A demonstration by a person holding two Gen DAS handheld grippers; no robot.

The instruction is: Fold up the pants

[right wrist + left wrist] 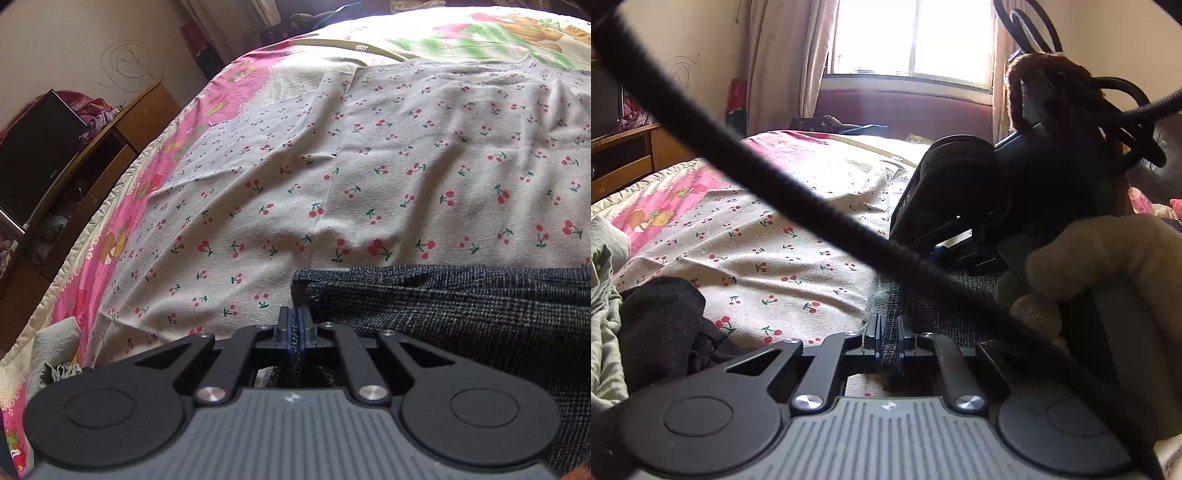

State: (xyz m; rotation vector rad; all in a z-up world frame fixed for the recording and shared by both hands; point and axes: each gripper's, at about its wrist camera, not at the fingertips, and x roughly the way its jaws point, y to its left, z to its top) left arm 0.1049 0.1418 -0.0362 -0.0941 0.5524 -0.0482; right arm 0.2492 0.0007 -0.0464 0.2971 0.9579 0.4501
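Your left gripper (888, 338) sits low at centre frame, jaws pinched tight on a thin edge of the dark grey pants (938, 314), which stretch off to the right. Your right gripper (294, 334) is clamped the same way, a fold of that checked fabric squeezed between its 2 blue pads. In the right wrist view the pants (461, 314) fill the lower right, lying on the cherry-print sheet (332, 177). A black cable (798, 184) cuts diagonally across the left wrist view. There the right gripper (951, 254) and a gloved hand (1089, 251) show at right, and crumpled dark clothing (661, 321) sits lower left.
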